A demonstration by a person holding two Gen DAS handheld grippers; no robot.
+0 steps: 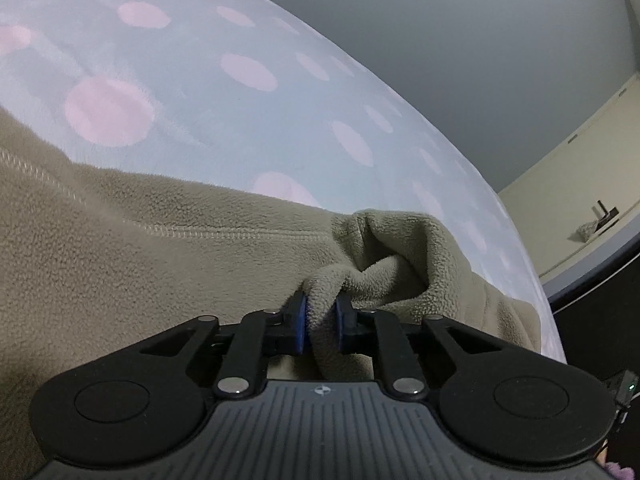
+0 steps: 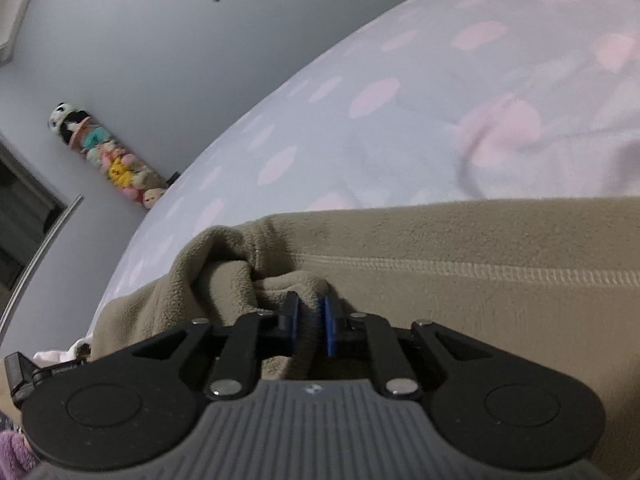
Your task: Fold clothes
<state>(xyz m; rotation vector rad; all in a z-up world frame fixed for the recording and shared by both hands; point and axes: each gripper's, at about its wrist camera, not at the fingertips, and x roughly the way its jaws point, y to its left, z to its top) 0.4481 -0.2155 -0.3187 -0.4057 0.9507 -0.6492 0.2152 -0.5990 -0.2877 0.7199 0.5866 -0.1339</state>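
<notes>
Two grippers engaged on one tan fleece garment, spread over a bed with a pale blue cover printed with pink dots.

Left gripper: jaws pressed together on a bunched fold of fleece, blue pads pinching the cloth from both sides. Gathered fabric rising into a crumpled knot just beyond the tips. Stitched seam running leftward across the garment from the gripped area.

Right gripper: jaws closed on a similar bunch of the same fleece, blue pad touching the cloth on its right side. Crumpled folds piled to the left of the tips; double row of stitching extending rightward across flat fabric.

Garment position: lying on the bed, near its edge in both wrist views, dotted cover visible beyond it.

Background, right wrist view: grey wall, row of small plush toys stacked against it. Purple fuzzy sleeve at lower left corner.

Background, left wrist view: grey wall, cream-coloured shelf at far right.
</notes>
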